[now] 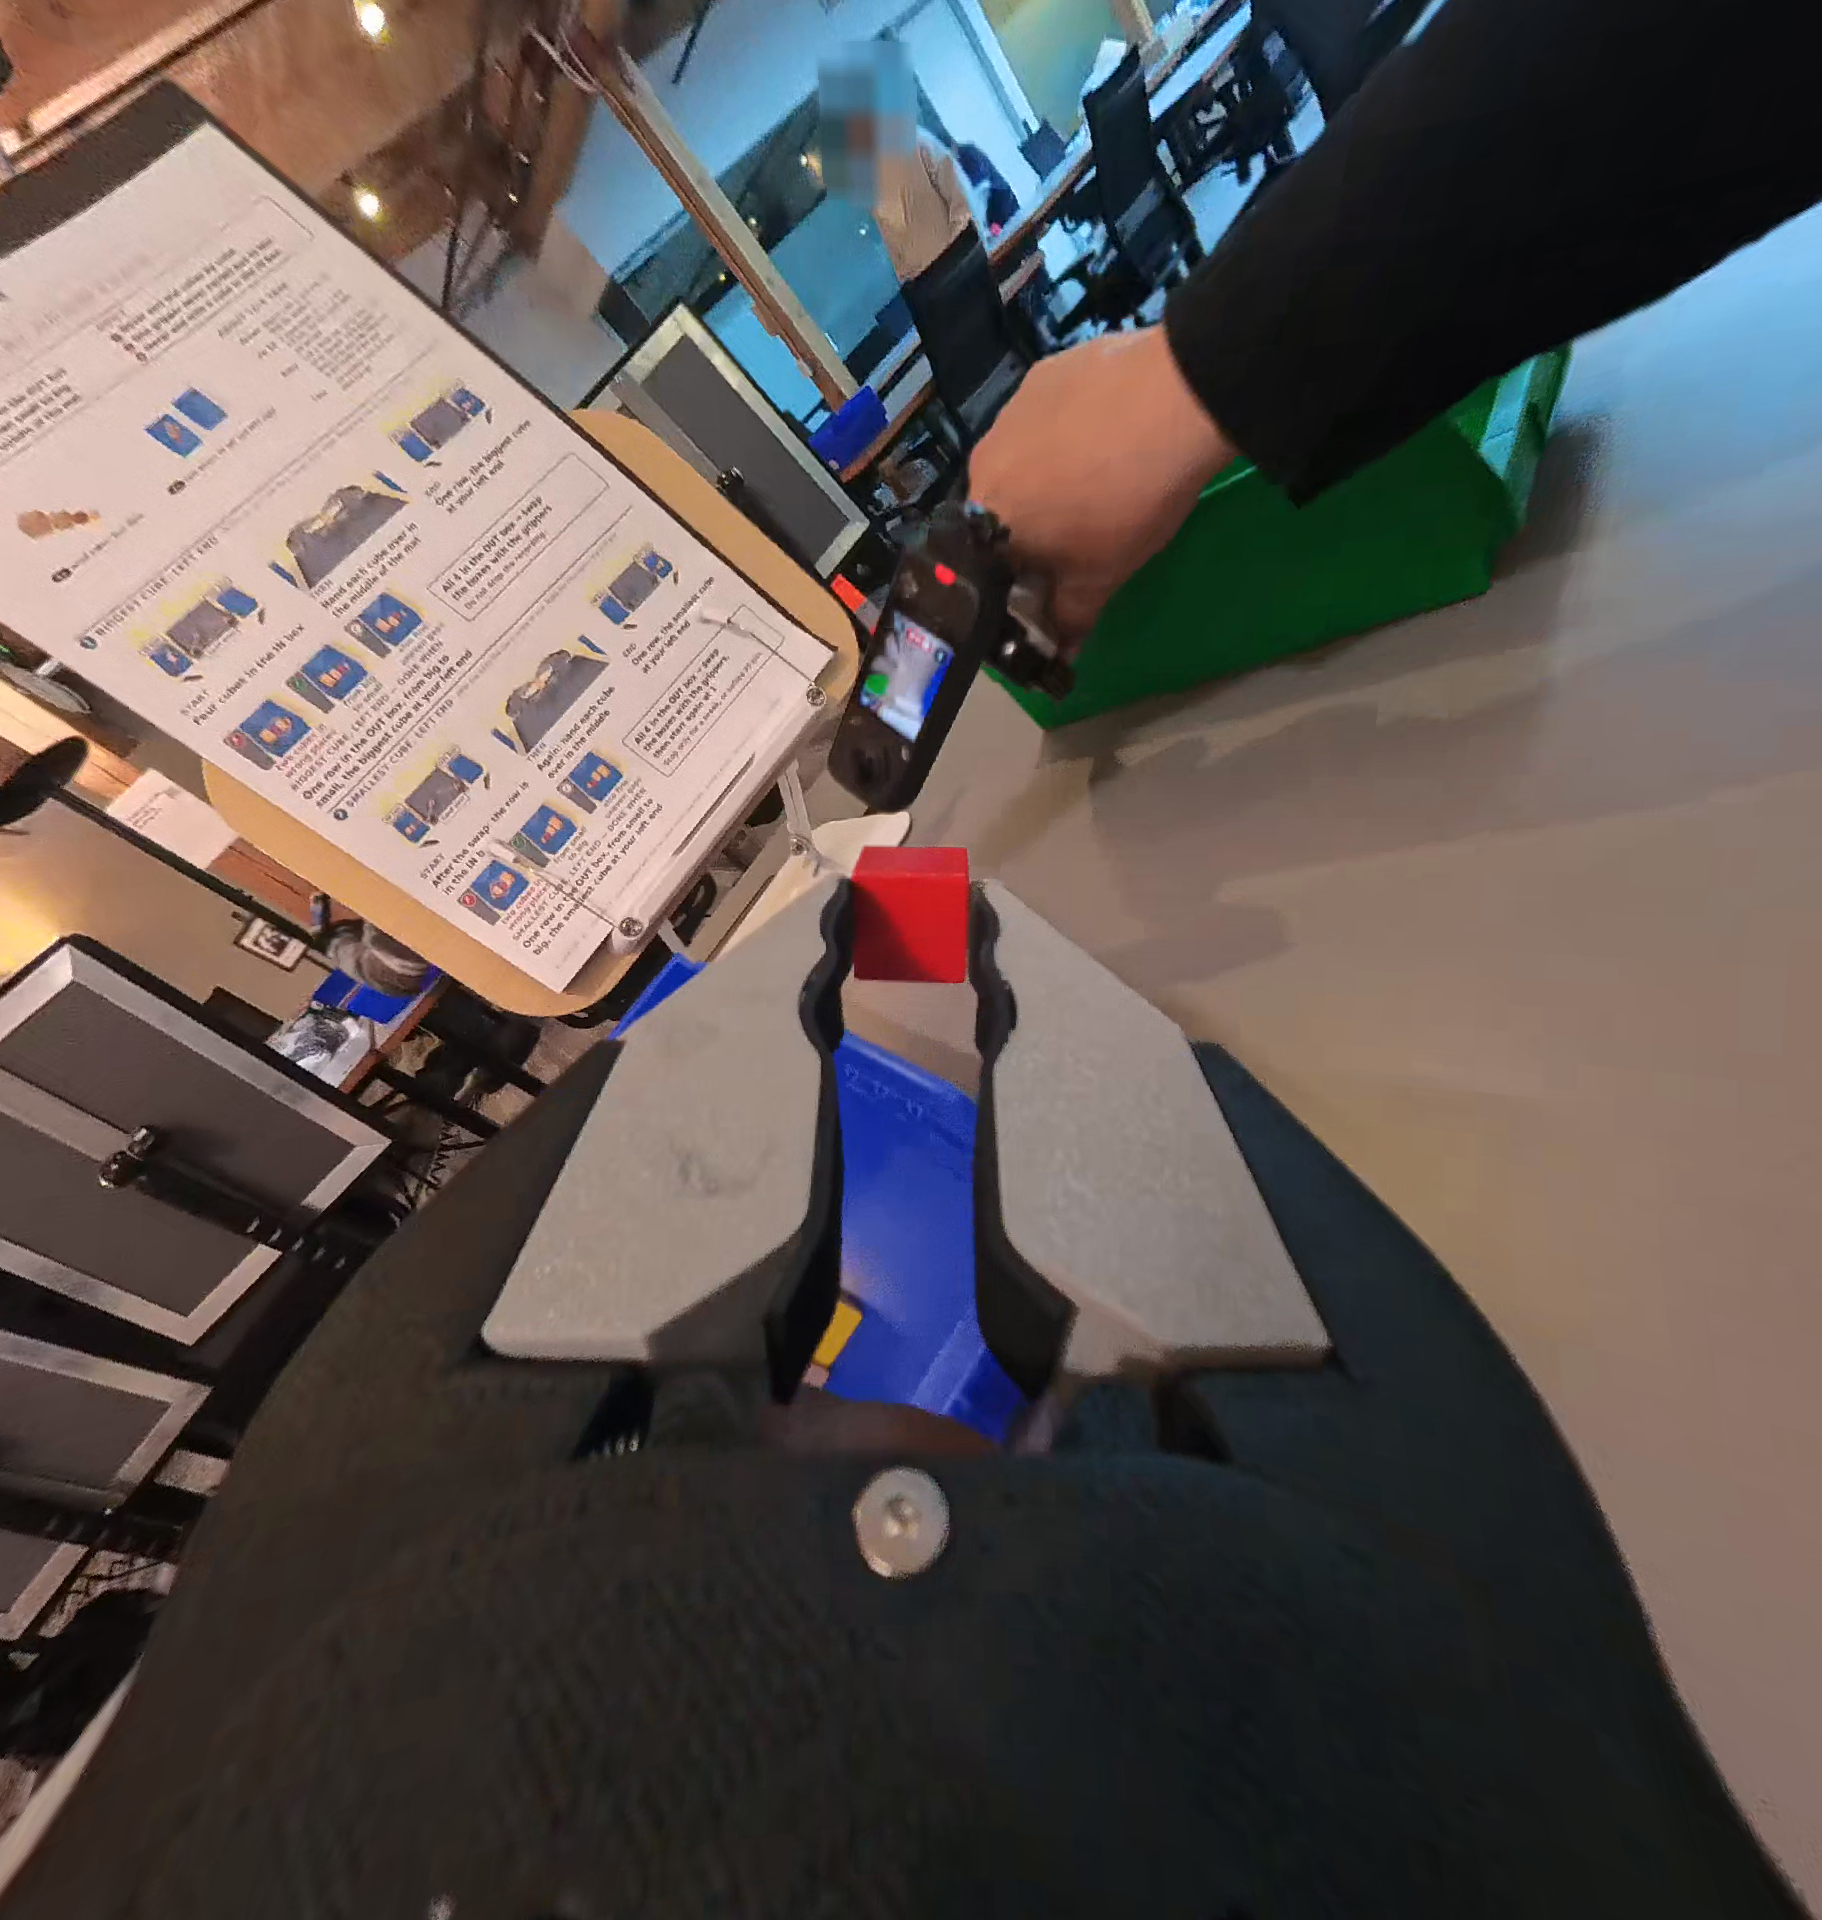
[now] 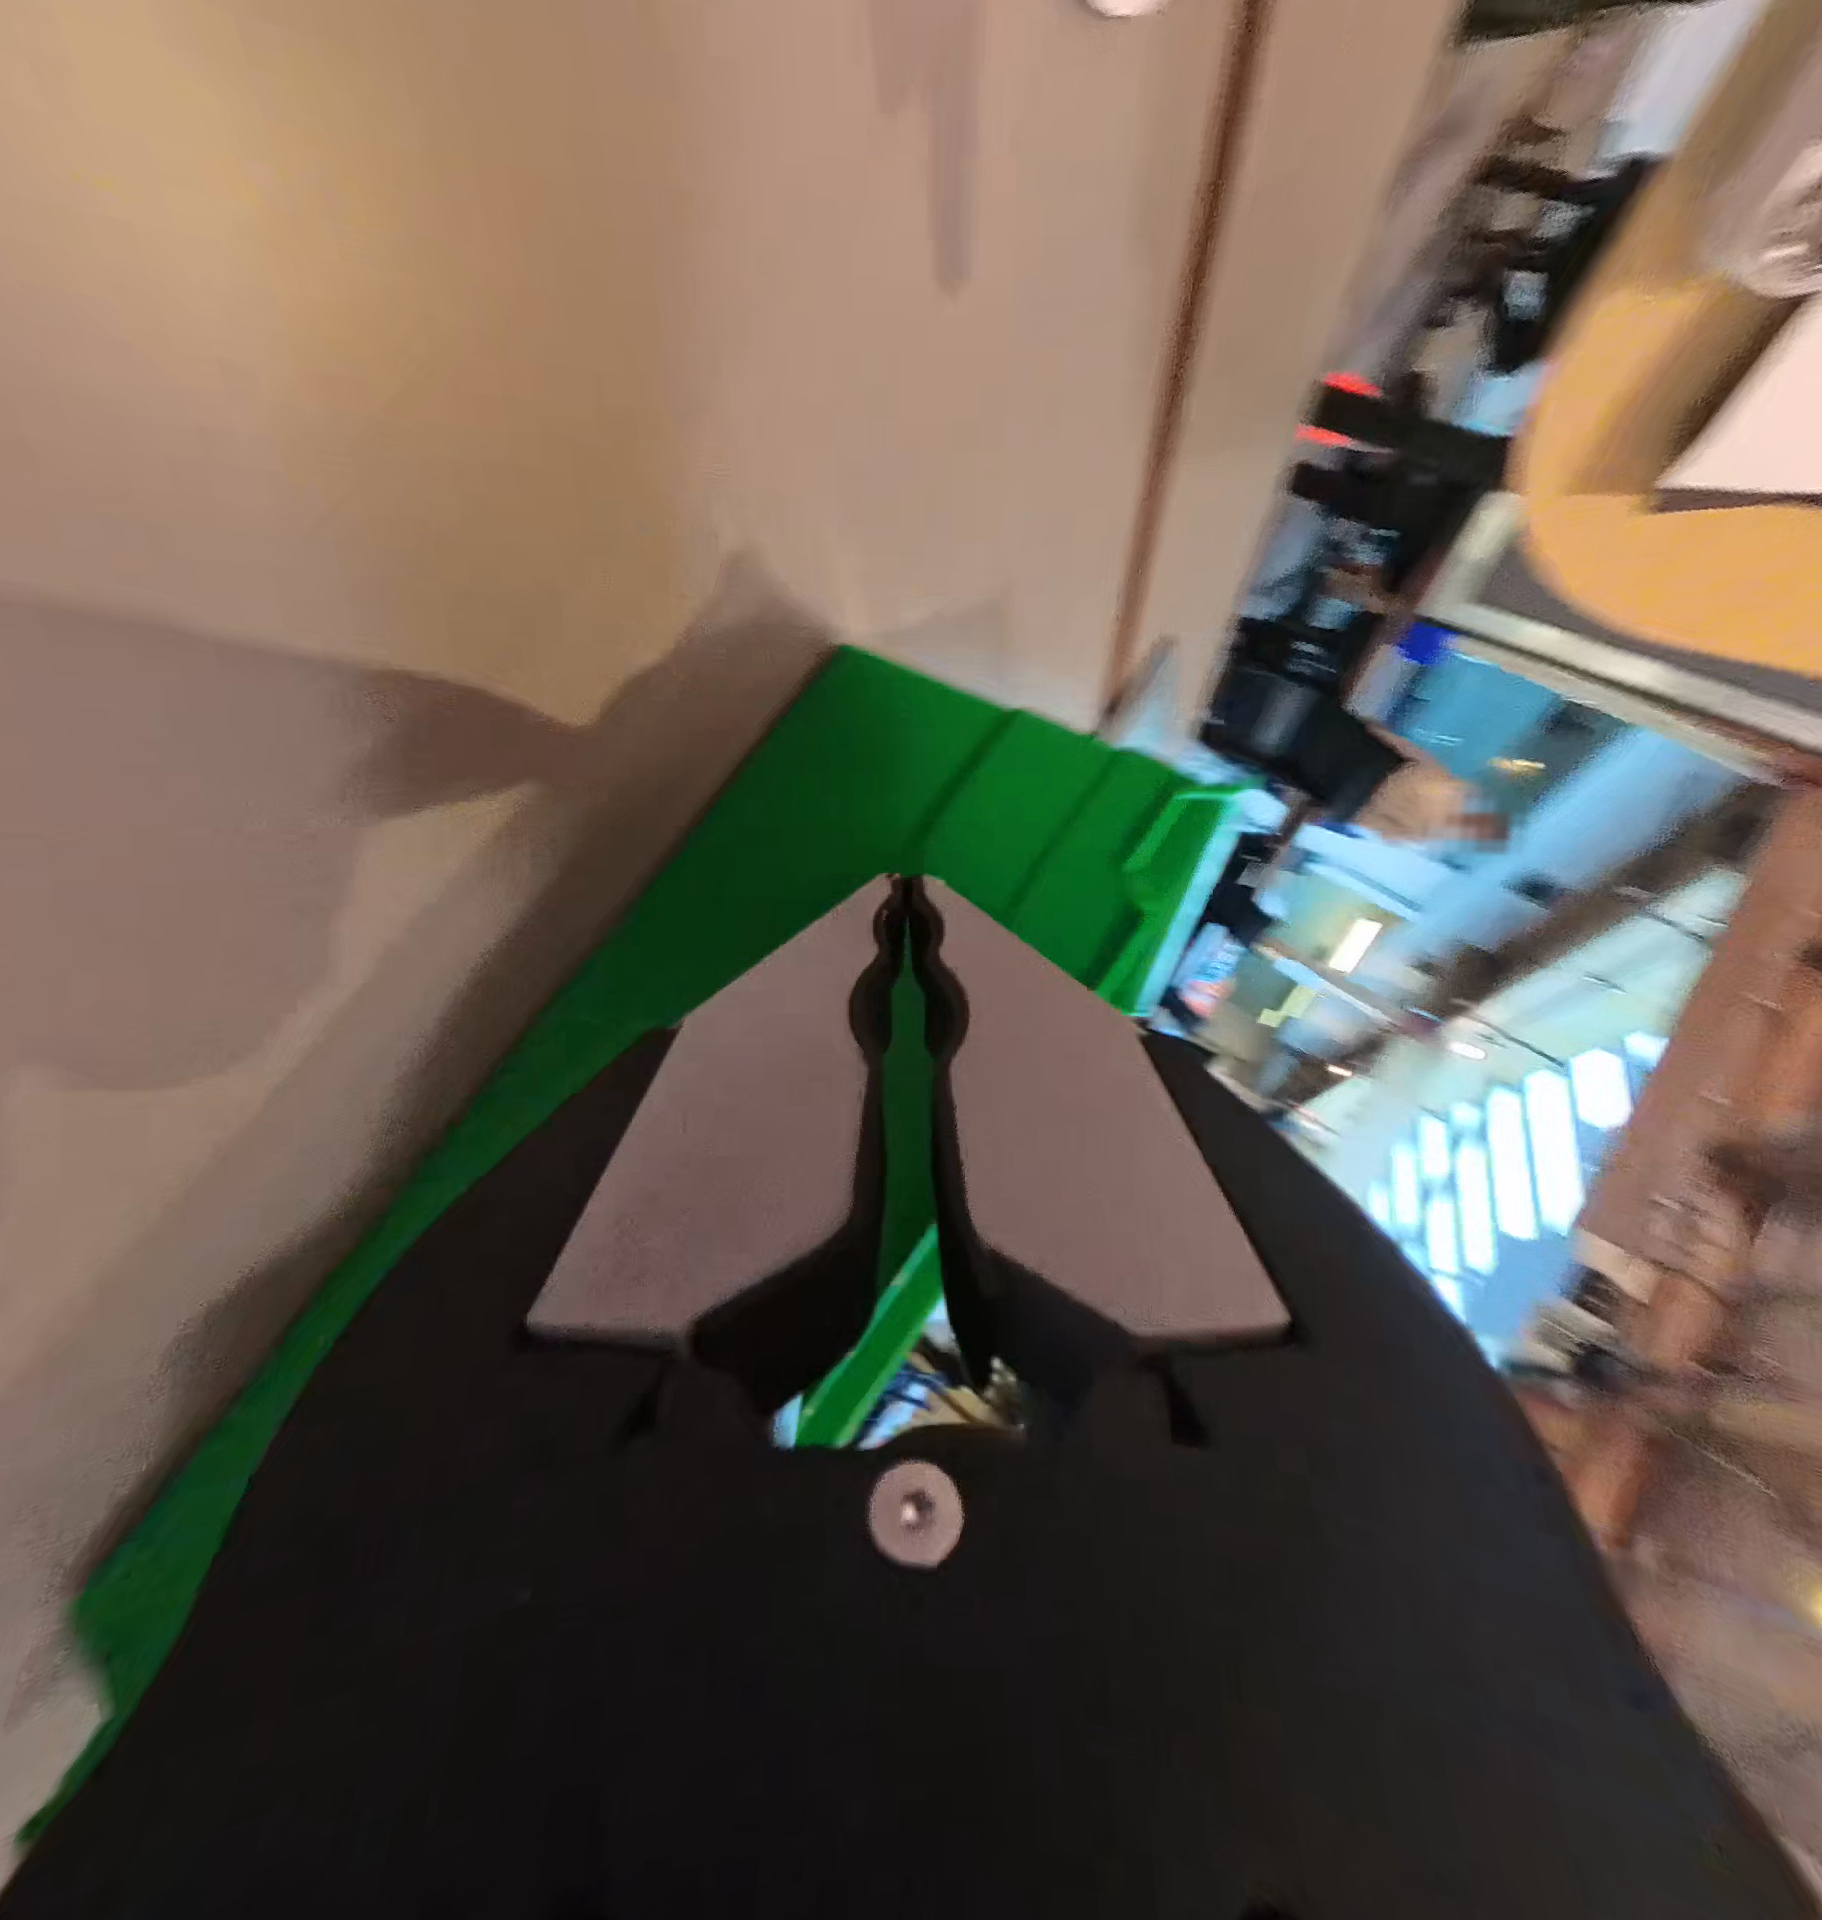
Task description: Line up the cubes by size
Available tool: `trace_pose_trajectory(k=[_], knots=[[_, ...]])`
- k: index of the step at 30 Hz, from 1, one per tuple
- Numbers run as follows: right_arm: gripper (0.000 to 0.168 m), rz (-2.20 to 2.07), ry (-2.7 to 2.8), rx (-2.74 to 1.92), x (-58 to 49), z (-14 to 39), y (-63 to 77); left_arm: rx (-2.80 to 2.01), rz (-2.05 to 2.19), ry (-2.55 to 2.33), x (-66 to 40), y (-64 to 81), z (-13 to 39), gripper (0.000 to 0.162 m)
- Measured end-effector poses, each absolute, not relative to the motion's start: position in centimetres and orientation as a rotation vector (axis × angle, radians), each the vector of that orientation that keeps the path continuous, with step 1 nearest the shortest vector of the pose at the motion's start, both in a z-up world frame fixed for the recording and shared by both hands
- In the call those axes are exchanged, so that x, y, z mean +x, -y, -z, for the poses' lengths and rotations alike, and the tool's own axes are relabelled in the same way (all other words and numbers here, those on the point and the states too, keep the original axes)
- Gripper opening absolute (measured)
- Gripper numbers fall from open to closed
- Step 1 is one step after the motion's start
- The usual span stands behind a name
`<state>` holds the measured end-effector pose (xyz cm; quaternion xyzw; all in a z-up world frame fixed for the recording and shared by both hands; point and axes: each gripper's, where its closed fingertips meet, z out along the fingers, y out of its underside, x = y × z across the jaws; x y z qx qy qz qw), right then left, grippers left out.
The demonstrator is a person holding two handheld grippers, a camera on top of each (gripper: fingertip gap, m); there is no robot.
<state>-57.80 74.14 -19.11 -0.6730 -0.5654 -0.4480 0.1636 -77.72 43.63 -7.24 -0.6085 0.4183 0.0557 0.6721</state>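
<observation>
The left tongs (image 1: 909, 914) pinch a small red cube (image 1: 909, 912) between their black fingertips (image 1: 832, 935), holding it up above the pale grey worktop (image 1: 1458, 1039). Below the cube, through the gap between the grey finger plates, a blue plastic bin (image 1: 902, 1174) shows, with a small yellow patch (image 1: 836, 1335) low in the gap; what that patch is cannot be told.

Beyond the cube, a person's hand (image 1: 1083, 478) in a black sleeve (image 1: 1509, 208) grips the handle of the other tool, whose small black camera with a lit screen (image 1: 902, 681) faces this way. That hand hovers just in front of a green plastic bin (image 1: 1302, 561) resting on the worktop. To the left stands a tilted white instruction sheet on a light wooden board (image 1: 367, 540).

In the right wrist view the right tongs (image 2: 907, 885) are pressed together at the tips with nothing between them. They hang over the green bin (image 2: 865, 790), whose wall runs diagonally beneath them. The picture is blurred, so the bin's contents cannot be made out.
</observation>
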Motion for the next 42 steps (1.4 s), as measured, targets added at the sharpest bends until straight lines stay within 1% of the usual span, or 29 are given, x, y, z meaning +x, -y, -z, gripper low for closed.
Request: trace_pose_trajectory(k=[2, 4, 6, 7, 9, 10, 11, 13, 15, 17, 19, 22, 24, 28, 29, 30, 31, 42], knots=[[0.000, 1.271, 1.554, -1.868, -58.5, 18.0, -75.6, -1.372, -0.128, -0.924, -77.9, -43.9, 7.2, 0.019], [0.000, 1.050, 1.480, -1.916, -60.2, 17.4, -75.6, -1.372, -0.099, -0.867, -78.5, -44.3, 6.5, 0.019], [0.000, 0.540, 1.461, -1.956, -64.7, 17.1, -72.8, -1.280, 0.002, -0.869, -77.7, -43.4, 5.6, 0.019], [0.003, 0.234, 1.471, -1.928, -67.3, 16.5, -70.1, -1.236, 0.038, -0.867, -77.4, -43.0, 5.2, 0.019], [0.010, -0.289, 1.443, -1.799, -70.9, 13.5, -63.8, -1.156, 0.081, -0.863, -77.0, -42.3, 4.3, 0.019], [0.016, -0.549, 1.418, -1.728, -72.0, 11.9, -60.2, -1.109, 0.089, -0.869, -76.8, -41.9, 3.9, 0.019], [0.018, -0.806, 1.392, -1.669, -72.5, 10.4, -56.6, -1.071, 0.092, -0.879, -76.4, -41.6, 3.7, 0.019], [0.033, -1.333, 1.371, -1.583, -72.3, 8.0, -49.3, -1.003, 0.110, -0.901, -75.6, -40.8, 3.2, 0.019], [0.032, -1.718, 1.320, -1.473, -71.1, 5.8, -44.5, -0.938, 0.154, -0.940, -74.3, -39.6, 2.8, 0.019], [0.030, -1.923, 1.313, -1.378, -69.8, 4.6, -41.4, -0.891, 0.204, -0.980, -72.9, -38.3, 2.4, 0.019], [0.029, -2.031, 1.309, -1.351, -69.0, 3.9, -39.3, -0.856, 0.221, -1.012, -71.5, -37.1, 1.9, 0.019], [0.041, -2.103, 1.345, -1.384, -68.8, 3.5, -36.8, -0.827, 0.190, -1.072, -69.8, -35.9, 1.8, 0.019], [0.042, -2.054, 1.385, -1.424, -69.1, 3.7, -35.6, -0.832, 0.154, -1.115, -68.8, -35.5, 2.2, 0.019], [0.038, -2.016, 1.414, -1.432, -69.4, 3.2, -33.9, -0.851, 0.065, -1.171, -67.6, -35.5, 3.0, 0.019], [0.035, -1.989, 1.413, -1.446, -69.5, 3.4, -34.0, -0.851, 0.054, -1.179, -67.5, -35.5, 3.1, 0.019], [0.024, -1.943, 1.410, -1.460, -69.7, 3.7, -34.3, -0.852, 0.054, -1.185, -67.4, -35.4, 3.2, 0.019], [0.022, -1.912, 1.407, -1.459, -69.8, 3.8, -34.5, -0.856, 0.054, -1.187, -67.4, -35.5, 3.3, 0.019], [0.019, -1.829, 1.338, -1.474, -69.1, 3.5, -35.7, -0.907, 0.083, -1.147, -67.8, -36.5, 3.6, 0.019]])
